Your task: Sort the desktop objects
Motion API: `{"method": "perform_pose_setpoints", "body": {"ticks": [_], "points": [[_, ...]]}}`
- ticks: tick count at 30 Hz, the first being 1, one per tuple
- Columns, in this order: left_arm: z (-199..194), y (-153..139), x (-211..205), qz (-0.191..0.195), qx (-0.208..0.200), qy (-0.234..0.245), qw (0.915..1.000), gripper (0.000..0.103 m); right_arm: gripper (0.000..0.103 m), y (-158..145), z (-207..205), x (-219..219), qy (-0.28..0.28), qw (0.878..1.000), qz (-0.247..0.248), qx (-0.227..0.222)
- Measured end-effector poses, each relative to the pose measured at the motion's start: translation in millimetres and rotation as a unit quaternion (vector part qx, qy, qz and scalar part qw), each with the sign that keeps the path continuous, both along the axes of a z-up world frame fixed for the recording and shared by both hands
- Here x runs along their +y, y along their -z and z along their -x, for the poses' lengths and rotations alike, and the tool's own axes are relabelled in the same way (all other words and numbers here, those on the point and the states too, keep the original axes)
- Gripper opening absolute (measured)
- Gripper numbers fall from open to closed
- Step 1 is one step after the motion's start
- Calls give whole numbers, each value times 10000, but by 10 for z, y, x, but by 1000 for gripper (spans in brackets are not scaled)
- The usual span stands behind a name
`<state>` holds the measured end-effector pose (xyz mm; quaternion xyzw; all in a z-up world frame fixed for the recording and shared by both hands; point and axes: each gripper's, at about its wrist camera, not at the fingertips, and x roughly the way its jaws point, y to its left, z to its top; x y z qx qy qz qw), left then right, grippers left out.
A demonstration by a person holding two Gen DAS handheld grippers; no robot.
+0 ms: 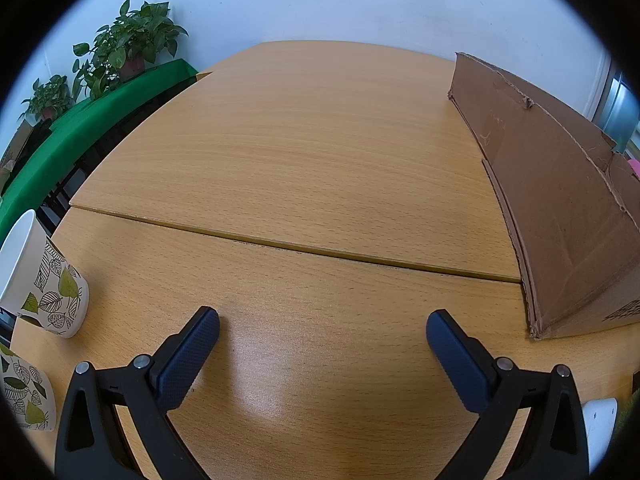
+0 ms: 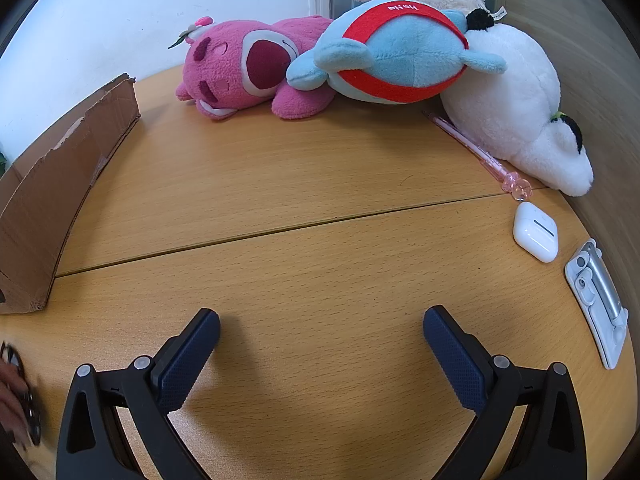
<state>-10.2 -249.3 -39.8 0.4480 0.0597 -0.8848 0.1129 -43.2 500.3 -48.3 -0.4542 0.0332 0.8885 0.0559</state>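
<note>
My left gripper [image 1: 322,328] is open above bare wooden desk, nothing between its fingers. Two leaf-patterned paper cups lie to its left: one [image 1: 44,284] on its side, another [image 1: 26,394] at the lower left edge. A cardboard box [image 1: 560,208] stands to its right. My right gripper [image 2: 322,326] is open too, over bare desk. Ahead of it lie a pink plush bear [image 2: 244,68], a blue and red plush [image 2: 400,56] and a white plush [image 2: 516,104]. A pink pen [image 2: 476,152], a white earbud case [image 2: 535,231] and a white-grey clip stand [image 2: 598,300] lie at the right.
The desk [image 1: 320,152] is two wooden tops with a seam across. The cardboard box [image 2: 56,184] shows at the left in the right wrist view. Potted plants [image 1: 128,44] on a green-covered bench stand far left. A hand [image 2: 16,396] blurs at the lower left.
</note>
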Motion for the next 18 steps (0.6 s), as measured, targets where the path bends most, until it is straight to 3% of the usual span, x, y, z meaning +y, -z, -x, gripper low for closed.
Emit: {"method": "perform_pose_setpoints", "body": {"ticks": [18], "points": [[40, 15, -24, 0, -7, 112, 9999, 103, 103, 1, 11, -1, 5, 10000, 0, 0]]}}
